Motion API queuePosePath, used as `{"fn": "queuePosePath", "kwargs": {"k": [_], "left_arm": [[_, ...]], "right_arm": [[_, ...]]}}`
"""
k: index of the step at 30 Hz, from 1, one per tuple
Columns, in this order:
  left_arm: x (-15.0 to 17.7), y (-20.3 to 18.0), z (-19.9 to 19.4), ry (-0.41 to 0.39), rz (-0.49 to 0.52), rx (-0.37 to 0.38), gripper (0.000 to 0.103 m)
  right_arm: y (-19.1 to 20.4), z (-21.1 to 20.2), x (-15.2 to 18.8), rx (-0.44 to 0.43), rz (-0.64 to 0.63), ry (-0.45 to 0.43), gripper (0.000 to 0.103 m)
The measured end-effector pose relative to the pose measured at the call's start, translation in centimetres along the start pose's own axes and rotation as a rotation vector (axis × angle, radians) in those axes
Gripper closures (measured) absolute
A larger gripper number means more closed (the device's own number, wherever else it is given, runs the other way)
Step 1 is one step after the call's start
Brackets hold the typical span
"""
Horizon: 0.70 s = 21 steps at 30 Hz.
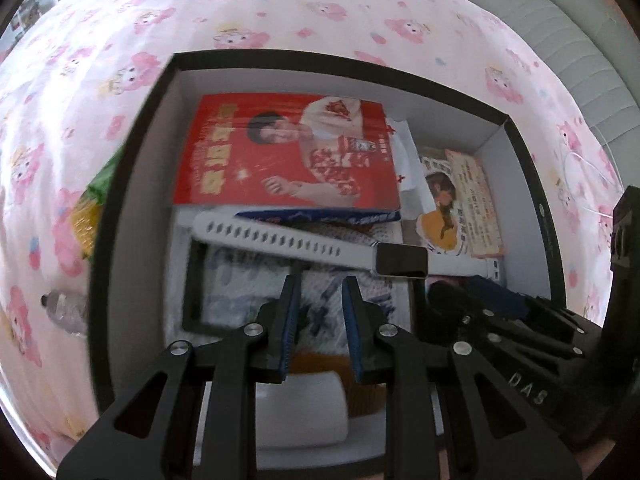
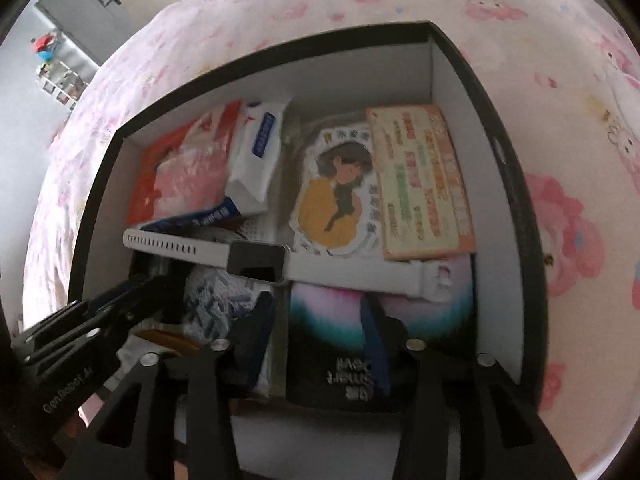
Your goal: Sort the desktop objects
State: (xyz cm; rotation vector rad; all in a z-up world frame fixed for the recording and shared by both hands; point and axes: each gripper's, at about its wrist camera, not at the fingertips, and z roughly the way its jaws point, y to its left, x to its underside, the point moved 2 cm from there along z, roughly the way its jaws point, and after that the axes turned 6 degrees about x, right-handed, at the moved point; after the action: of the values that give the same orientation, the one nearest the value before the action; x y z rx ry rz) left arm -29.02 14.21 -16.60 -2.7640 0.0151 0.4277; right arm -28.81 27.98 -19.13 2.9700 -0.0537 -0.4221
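Both tongs, left (image 1: 319, 285) and right (image 2: 316, 304), hang parted and empty inside the black-walled cardboard box (image 1: 132, 184), just short of the white-strapped smartwatch (image 1: 396, 261).

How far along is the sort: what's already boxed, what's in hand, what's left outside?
Mostly boxed: the black box holds the red packet, the illustrated card and the white smartwatch, lying across the pile. In hand: nothing; the left hand-held gripper and right hand-held gripper hover open. Left outside: a green-yellow packet and a plastic bottle.
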Motion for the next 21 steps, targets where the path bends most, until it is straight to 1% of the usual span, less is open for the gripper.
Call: {"fn": "queuePosePath", "kwargs": {"k": [4,8,10,11,13,15,16,17,18,19,21], "left_arm": [[-0.4,-0.3,0.7,-0.010,0.017,0.002,0.082],[-1.0,-0.1,0.4,-0.023,0.008,0.022,0.082],[-1.0,-0.3,-0.5,-0.066,0.021,0.037,0.082],[-0.9,-0.5,-1.0,-0.089,0.033,0.032,0.082],[-0.7,-0.9,-2.0,-0.130,0.053,0.016,0.082],[-0.7,-1.4,-3.3,-0.189,0.067,-0.020,0.080],[-0.8,-1.6,-4.1,-0.232,0.075,-0.050,0.068],[-0.9,-1.8,-4.8,-0.274,0.082,-0.079,0.050],[-0.9,-1.9,-5.6,-0.314,0.088,-0.103,0.043],[-0.9,-1.8,-6.4,-0.349,0.089,-0.106,0.034],[-1.2,-1.6,-8.2,-0.409,0.090,-0.112,0.034]], "right_arm": [[-0.2,0.1,-0.7,0.002,0.018,-0.016,0.060],[-0.3,-0.3,-0.5,-0.014,0.019,-0.020,0.060],[-0.2,-0.9,-0.1,-0.013,0.011,-0.021,0.060],[-0.1,-1.6,0.2,-0.018,0.005,-0.032,0.060],[0.3,-3.3,0.8,-0.026,-0.017,-0.089,0.060],[0.5,-4.7,1.2,0.010,-0.034,-0.147,0.059],[0.7,-5.3,1.3,0.042,-0.043,-0.178,0.057],[0.8,-5.8,1.4,0.070,-0.053,-0.203,0.055],[0.9,-6.1,1.4,0.096,-0.065,-0.228,0.048],[1.0,-6.7,1.3,0.119,-0.072,-0.250,0.037],[0.9,-8.3,0.8,0.151,-0.065,-0.297,0.027]]}}
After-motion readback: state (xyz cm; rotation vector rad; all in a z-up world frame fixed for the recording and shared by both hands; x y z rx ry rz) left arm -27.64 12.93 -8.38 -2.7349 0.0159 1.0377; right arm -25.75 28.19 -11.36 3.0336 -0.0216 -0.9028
